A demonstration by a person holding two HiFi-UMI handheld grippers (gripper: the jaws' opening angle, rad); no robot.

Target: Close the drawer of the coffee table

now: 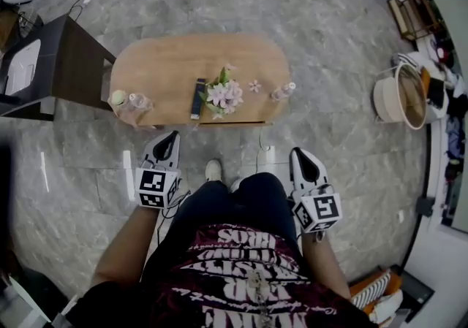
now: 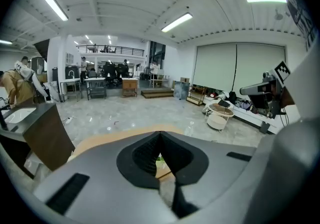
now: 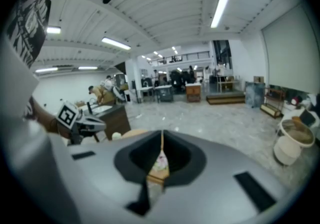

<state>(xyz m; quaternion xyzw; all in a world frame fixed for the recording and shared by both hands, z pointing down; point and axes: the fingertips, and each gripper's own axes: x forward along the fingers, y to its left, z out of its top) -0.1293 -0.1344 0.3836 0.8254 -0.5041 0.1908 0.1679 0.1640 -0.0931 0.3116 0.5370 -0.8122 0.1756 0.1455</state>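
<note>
The oval wooden coffee table (image 1: 168, 63) stands ahead of me on the marble floor. Its drawer (image 1: 241, 123) shows as a thin strip under the near edge, right of centre; how far it sticks out I cannot tell. My left gripper (image 1: 168, 142) hangs short of the table's near left side, jaws shut and empty. My right gripper (image 1: 301, 157) is off the near right end, also shut with nothing in it. In the left gripper view the closed jaws (image 2: 160, 135) point at the tabletop (image 2: 100, 140). In the right gripper view the jaws (image 3: 161, 135) meet in a line.
On the table lie a flower bunch (image 1: 224, 93), a dark remote (image 1: 197, 98) and bottles (image 1: 284, 90) (image 1: 135, 102). A dark cabinet (image 1: 69, 63) stands left of the table, a round white stand (image 1: 398, 96) far right. My shoe (image 1: 213, 169) is near the table.
</note>
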